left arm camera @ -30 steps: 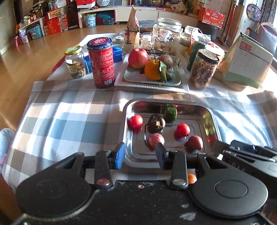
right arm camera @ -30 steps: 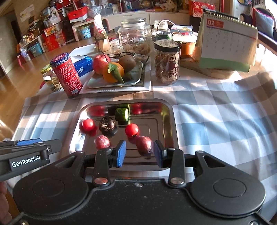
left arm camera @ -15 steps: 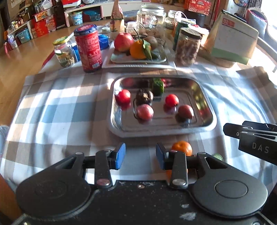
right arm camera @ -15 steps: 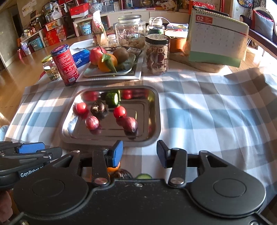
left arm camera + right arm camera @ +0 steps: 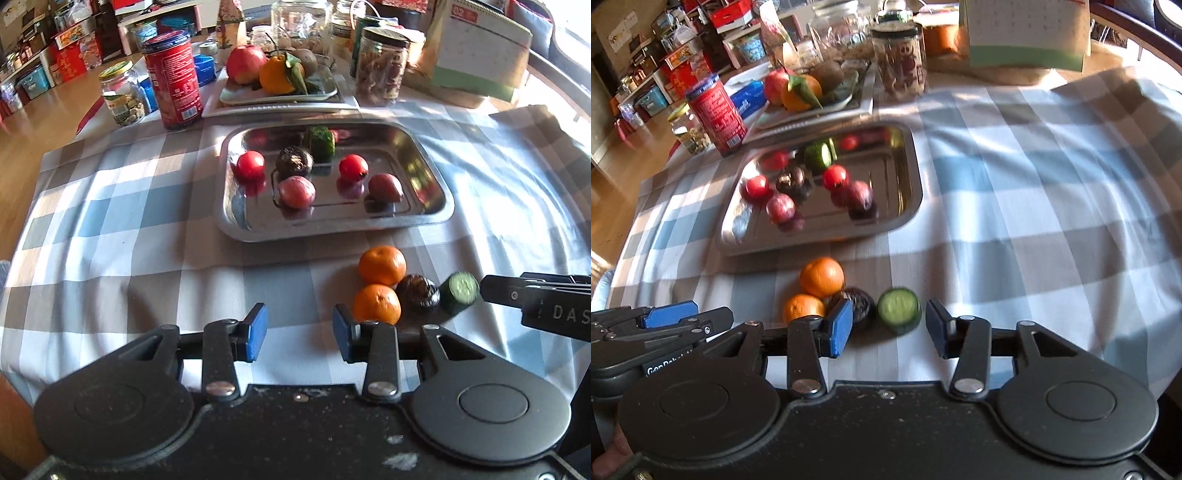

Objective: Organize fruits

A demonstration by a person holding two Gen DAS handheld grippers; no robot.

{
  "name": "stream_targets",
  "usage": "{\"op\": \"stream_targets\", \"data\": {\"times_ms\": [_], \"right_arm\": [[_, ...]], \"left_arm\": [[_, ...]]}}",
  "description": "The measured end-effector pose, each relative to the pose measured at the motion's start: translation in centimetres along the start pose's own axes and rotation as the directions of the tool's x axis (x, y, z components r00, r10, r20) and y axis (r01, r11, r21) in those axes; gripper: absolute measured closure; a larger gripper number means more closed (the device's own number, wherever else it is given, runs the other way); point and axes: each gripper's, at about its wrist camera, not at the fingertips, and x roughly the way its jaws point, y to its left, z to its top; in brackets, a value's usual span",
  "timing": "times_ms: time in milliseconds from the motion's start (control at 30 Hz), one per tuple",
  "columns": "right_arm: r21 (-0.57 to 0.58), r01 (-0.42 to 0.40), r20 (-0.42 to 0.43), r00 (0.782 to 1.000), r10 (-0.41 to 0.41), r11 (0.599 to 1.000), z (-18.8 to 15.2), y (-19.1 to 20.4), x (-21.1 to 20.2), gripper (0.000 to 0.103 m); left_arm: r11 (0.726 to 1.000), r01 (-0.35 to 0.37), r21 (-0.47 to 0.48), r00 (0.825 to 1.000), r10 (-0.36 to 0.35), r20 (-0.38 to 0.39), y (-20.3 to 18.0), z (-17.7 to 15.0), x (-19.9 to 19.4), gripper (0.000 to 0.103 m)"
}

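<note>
Both grippers have drawn back toward the near edge of the checked tablecloth (image 5: 122, 221) since a second ago, when the steel tray (image 5: 332, 229) filled the lower view; now four loose pieces lie on the cloth in front of the tray.

The tray is a shiny rectangle with rounded corners, its long side running left to right in the left wrist view. It holds two red tomatoes (image 5: 250, 165), two smooth reddish-purple fruits (image 5: 296, 192), a dark wrinkled fruit (image 5: 294, 161) and a cucumber chunk (image 5: 320, 139) at the far wall.

On the cloth, two matte round oranges (image 5: 382, 265) touch each other, a dark wrinkled ball (image 5: 418, 295) sits against them, and a short cucumber piece (image 5: 898, 306) lies on its side with its pale cut face turned toward the cameras (slightly blurred).

The left gripper (image 5: 299, 328) is released, blue pads apart over bare cloth, the nearer orange just beside its right finger. The right gripper (image 5: 888, 328) is also spread, the cucumber piece just ahead of the gap.
</note>
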Motion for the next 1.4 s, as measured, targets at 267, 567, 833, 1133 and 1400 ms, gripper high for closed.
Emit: {"op": "stream_targets", "data": {"times_ms": [267, 567, 833, 1133, 1400], "right_arm": [[-0.016, 0.037, -0.049, 0.998, -0.037, 0.999, -2.2, -0.9, 1.2, 0.044], [-0.009, 0.043, -0.05, 0.998, -0.044, 0.999, -2.1, -1.2, 1.8, 0.044], [0.007, 0.022, -0.03, 0.999, -0.022, 1.0, -1.0, -0.8, 2.0, 0.044], [0.017, 0.037, -0.013, 0.999, -0.037, 0.999, -0.3, -0.7, 2.5, 0.044], [0.013, 0.06, 0.018, 0.998, -0.06, 0.998, 0.0, -1.0, 2.3, 0.044]], "left_arm": [[0.994, -0.021, 0.11, 1.0, 0.019, 0.023, -1.6, -2.1, 0.3, 0.063], [0.992, 0.058, 0.112, 0.998, -0.056, -0.019, -2.3, -2.3, 1.7, 0.063], [0.993, 0.07, 0.1, 0.997, -0.068, -0.023, -3.7, -1.5, 2.5, 0.062], [0.997, 0.065, 0.052, 0.998, -0.066, 0.017, -3.8, -0.8, 2.7, 0.062], [0.997, 0.067, 0.039, 0.996, -0.069, 0.05, -3.5, -0.5, 2.7, 0.062]]}}
